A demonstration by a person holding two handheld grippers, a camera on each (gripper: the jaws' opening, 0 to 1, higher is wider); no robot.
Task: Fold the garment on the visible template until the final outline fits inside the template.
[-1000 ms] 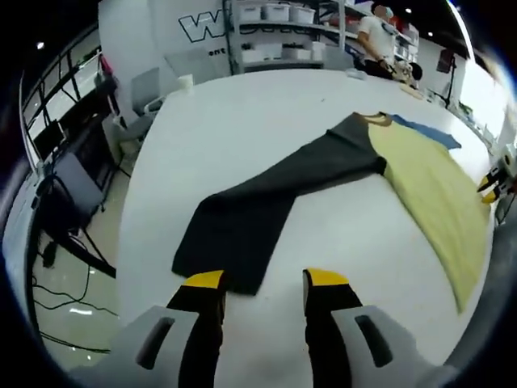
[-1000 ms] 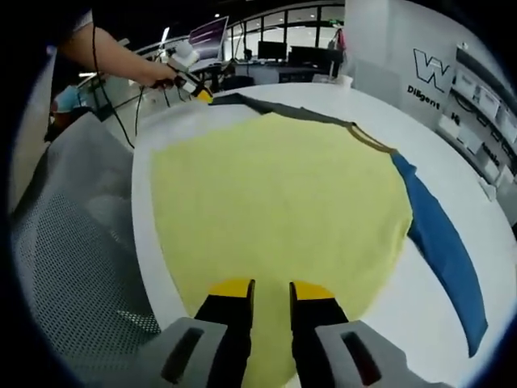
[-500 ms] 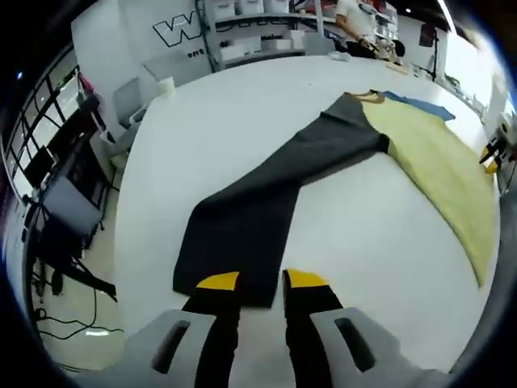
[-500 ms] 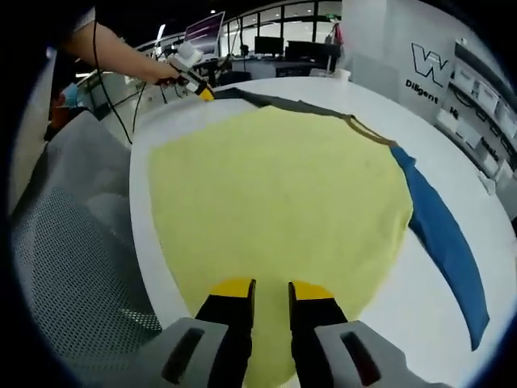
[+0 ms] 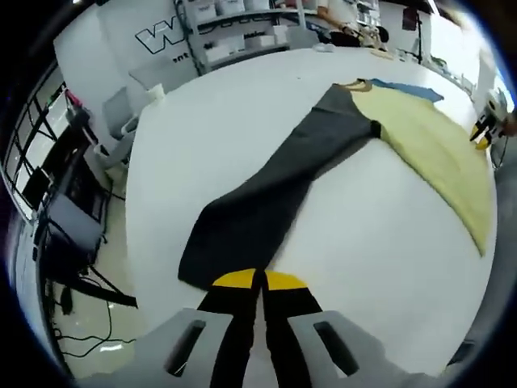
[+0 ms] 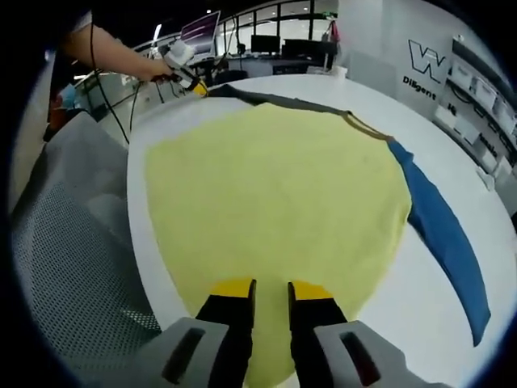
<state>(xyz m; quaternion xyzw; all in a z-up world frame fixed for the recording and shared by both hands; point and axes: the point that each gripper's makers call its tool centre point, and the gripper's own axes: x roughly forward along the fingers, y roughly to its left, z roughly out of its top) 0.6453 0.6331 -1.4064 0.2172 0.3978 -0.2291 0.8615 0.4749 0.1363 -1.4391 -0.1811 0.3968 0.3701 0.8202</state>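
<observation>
The long-sleeved shirt (image 6: 275,186) is lying spread on the white bench (image 5: 218,121); the left tongs (image 5: 258,280) are pinching the cuff of its dark grey sleeve (image 5: 266,202) — tips together; the right tongs (image 6: 261,288) are hovering over the yellow hem, slightly parted, holding nothing.

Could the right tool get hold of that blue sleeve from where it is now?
Probably yes, though not from where it sits. The right tool is open over the yellow body's hem, and the blue sleeve lies flat off to one side on the white table. Nothing lies between them.
</observation>
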